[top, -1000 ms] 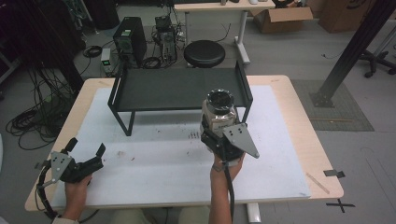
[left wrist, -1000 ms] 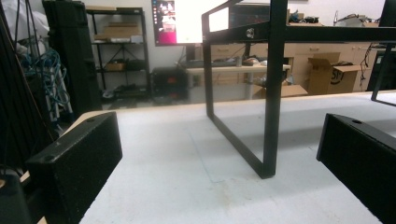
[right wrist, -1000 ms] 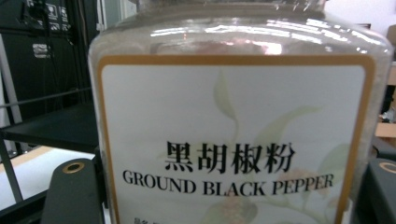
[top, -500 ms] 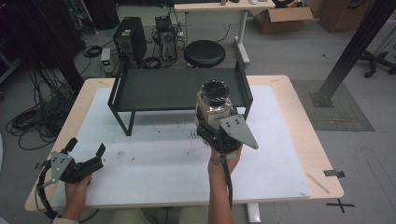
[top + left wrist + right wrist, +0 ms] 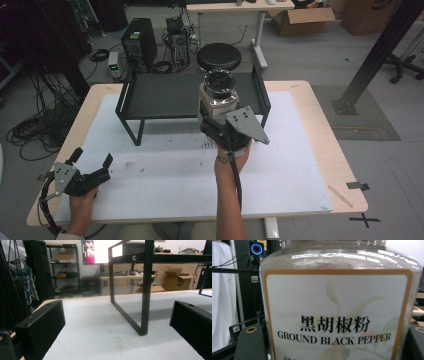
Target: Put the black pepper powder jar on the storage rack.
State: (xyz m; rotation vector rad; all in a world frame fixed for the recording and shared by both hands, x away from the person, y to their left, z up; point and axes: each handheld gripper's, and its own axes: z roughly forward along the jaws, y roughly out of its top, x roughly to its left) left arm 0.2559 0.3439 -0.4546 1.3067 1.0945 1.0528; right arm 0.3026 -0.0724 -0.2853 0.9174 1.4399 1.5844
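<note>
Right gripper (image 5: 220, 131) jaws grasping ground black pepper jar (image 5: 218, 96), left gripper (image 5: 92, 162) jaws released, empty.

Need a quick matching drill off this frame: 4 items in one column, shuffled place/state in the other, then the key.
Items
1. pepper jar
2. left gripper
3. black rack
4. right gripper

Places or states
A. stands on the white mat at the far side of the table
B. jaws spread, nothing between them, low at the near left corner
C. lifted off the table, upright, black lid on top
D. shut on the jar, in front of the rack

Pairs: 1-C, 2-B, 3-A, 4-D
</note>
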